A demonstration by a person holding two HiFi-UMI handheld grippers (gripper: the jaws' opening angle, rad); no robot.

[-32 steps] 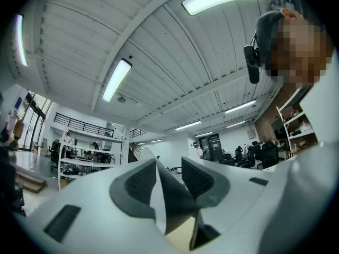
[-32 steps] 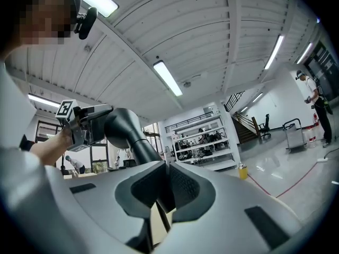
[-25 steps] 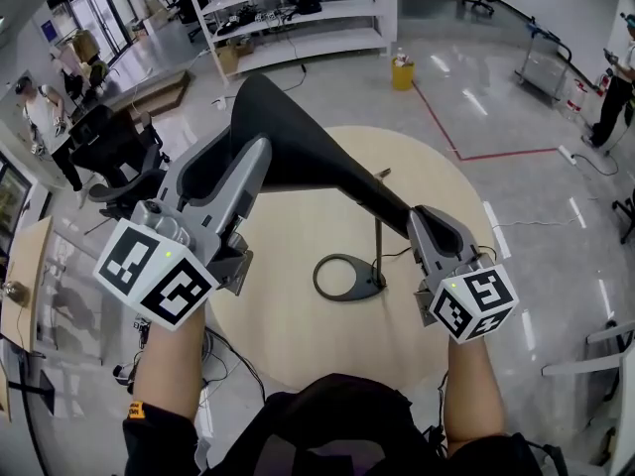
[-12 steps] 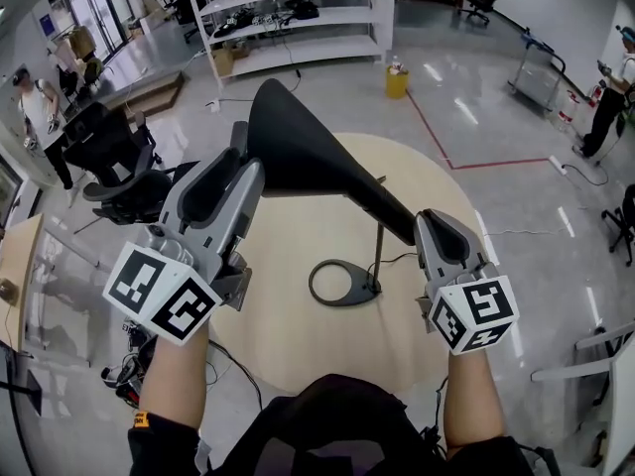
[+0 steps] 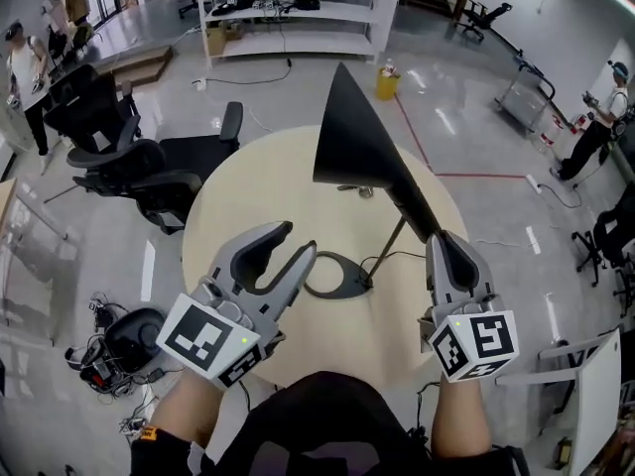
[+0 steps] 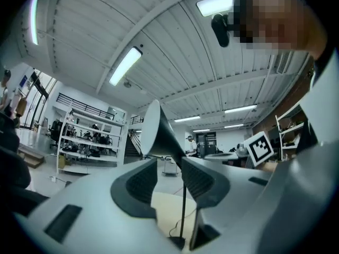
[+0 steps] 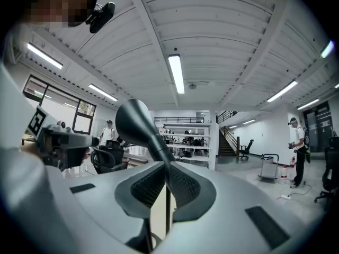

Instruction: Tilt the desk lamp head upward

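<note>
no legible text, labels or numbers

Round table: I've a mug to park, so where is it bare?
Bare wood lies between the table's left rim and the lamp base, beyond the open left tool. Crowded on the right: lamp stem and the right tool gripping the lamp neck.

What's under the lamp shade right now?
The thin stem slants down from it to the ring base on the round table. The shade covers the tabletop directly beneath it, so anything lying there is hidden.
</note>
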